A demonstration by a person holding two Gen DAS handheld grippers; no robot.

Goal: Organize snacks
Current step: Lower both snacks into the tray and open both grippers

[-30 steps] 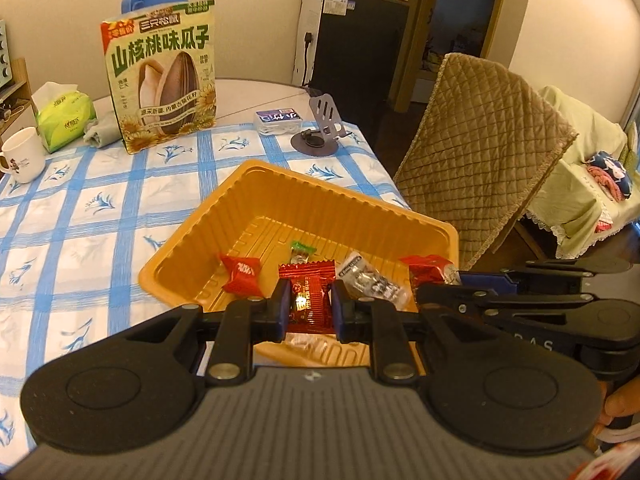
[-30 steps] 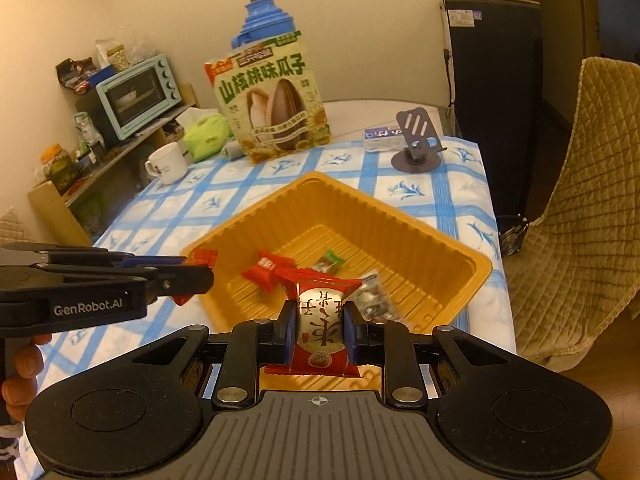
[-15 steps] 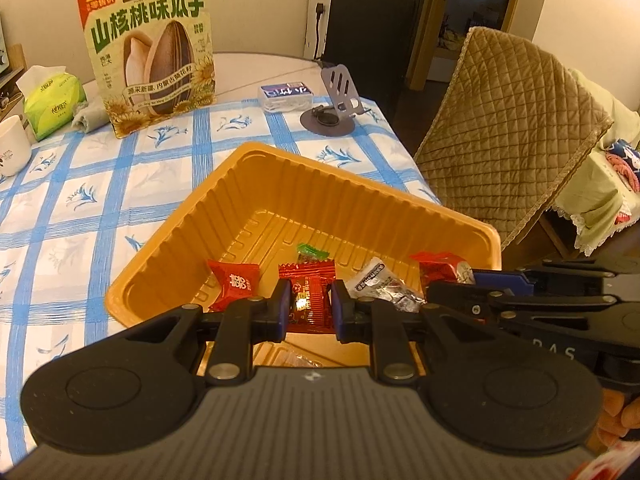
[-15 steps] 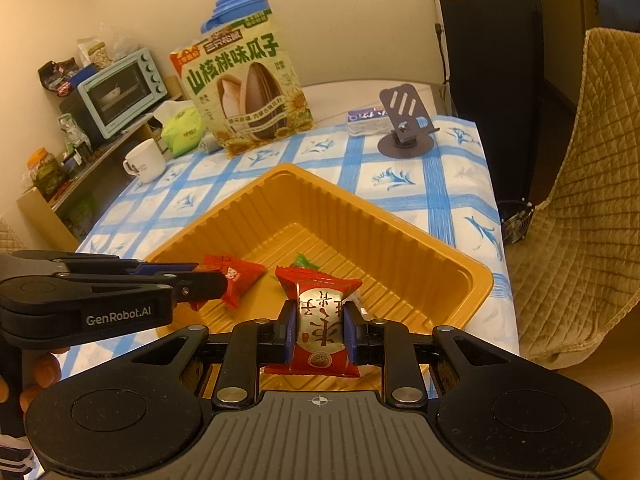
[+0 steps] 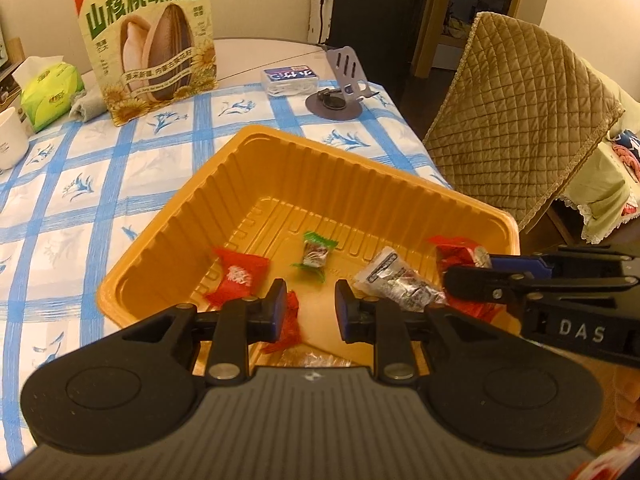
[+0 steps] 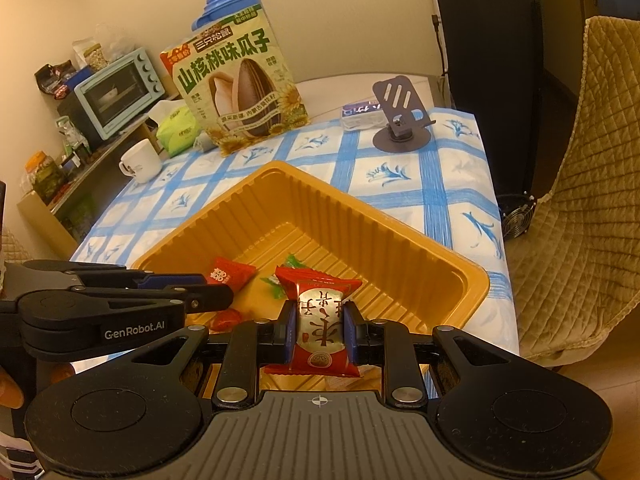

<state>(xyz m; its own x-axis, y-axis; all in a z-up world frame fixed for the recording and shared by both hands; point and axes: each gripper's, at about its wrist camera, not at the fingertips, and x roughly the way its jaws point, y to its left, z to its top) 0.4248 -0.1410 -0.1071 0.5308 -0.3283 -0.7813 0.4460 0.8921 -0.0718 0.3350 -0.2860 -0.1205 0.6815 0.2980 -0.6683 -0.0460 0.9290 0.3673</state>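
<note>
The left gripper (image 5: 307, 304) hangs over the near part of the orange tray (image 5: 344, 168), its fingers (image 5: 276, 306) parting; a crumpled red wrapper (image 5: 289, 322) lies just beside and below the left finger, no longer pinched, with bare tray floor showing in the gap. The right gripper (image 6: 319, 330) has its fingers clenched on a red and silver snack packet (image 6: 320, 320), held upright above the tray's near edge. Inside the tray lie a red candy (image 5: 238, 276), a small green-wrapped candy (image 5: 316, 254) and a clear packet with dark print (image 5: 394, 280), all apart from one another on the ribbed floor. The tray sits cornerwise on a table covered by a blue and white checked cloth (image 5: 80, 184). Farther back stand a large bag of sunflower seeds (image 5: 148, 36), a green tissue pack (image 5: 50, 94), a white mug (image 6: 140, 164) and a grey phone stand (image 5: 340, 88). A chair with a quilted brown cover (image 5: 520, 112) stands to the right of the table, and a pale blue toaster oven (image 6: 116, 94) sits on a shelf to the left
</note>
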